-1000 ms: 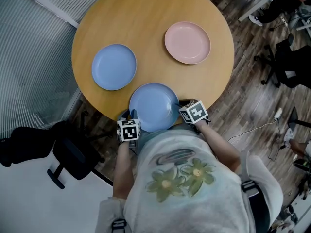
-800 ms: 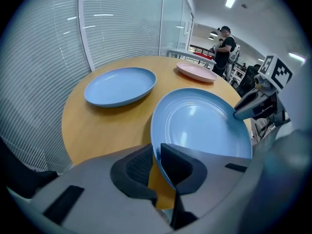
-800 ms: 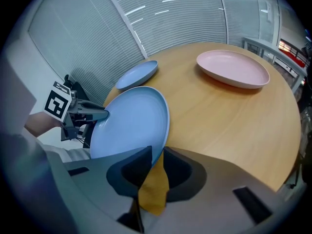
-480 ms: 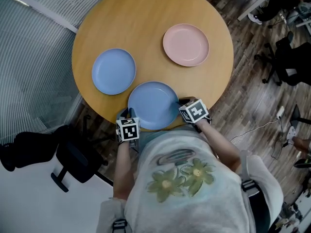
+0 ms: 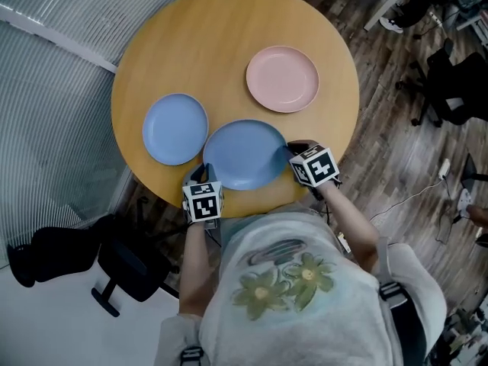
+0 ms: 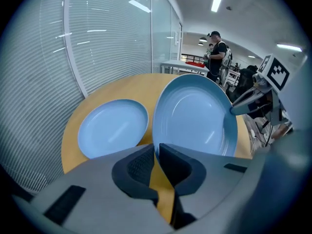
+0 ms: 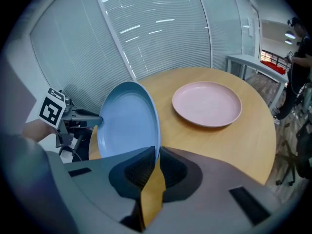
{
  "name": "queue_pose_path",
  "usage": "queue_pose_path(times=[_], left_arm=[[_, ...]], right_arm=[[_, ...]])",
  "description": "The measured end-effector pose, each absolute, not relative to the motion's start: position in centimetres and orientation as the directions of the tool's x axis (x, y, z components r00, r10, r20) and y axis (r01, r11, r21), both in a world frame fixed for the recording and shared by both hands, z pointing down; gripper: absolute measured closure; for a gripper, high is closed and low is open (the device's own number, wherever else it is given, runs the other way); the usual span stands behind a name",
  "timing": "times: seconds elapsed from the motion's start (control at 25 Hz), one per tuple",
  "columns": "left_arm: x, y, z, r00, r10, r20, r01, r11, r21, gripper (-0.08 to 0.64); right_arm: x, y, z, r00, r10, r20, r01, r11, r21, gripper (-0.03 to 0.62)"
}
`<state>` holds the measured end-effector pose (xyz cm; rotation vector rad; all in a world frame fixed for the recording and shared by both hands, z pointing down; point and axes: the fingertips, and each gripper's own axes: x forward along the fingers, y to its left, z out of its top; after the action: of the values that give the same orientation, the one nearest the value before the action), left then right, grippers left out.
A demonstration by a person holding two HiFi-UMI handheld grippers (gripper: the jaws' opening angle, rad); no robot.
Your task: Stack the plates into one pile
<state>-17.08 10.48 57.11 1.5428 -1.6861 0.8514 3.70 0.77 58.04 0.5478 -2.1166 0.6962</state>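
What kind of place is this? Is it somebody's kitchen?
Probably an office, not a kitchen: a glass wall with blinds stands beside the round wooden table, and black swivel chairs sit on the wood floor.

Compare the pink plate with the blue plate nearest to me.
The near plate is blue, the pink plate pink. The left tongs and right tongs are closing on the near plate's rim; the pink plate lies untouched, farther away. Both are round and shallow.
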Motion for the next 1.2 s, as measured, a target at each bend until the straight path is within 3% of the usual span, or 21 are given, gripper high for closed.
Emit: queue_pose_path(times=[0.52,1.2], left_arm=[[-12.6,-2.3,52.6,0.008,-0.62,0.785,-0.996,-0.07,-0.046,0.512],[-8.4,-17.6,53.6,0.045,-0.632,0.774,-0.969,-0.215,-0.119,0.512]], right_arm=[[9.4,-9.1,53.8,-0.577,-0.317,0.753,-0.709,0.652,-0.269,0.537],[14.6,-20.5,54.8,-0.533,-0.433,0.727,-0.787,0.568,-0.239,0.537]])
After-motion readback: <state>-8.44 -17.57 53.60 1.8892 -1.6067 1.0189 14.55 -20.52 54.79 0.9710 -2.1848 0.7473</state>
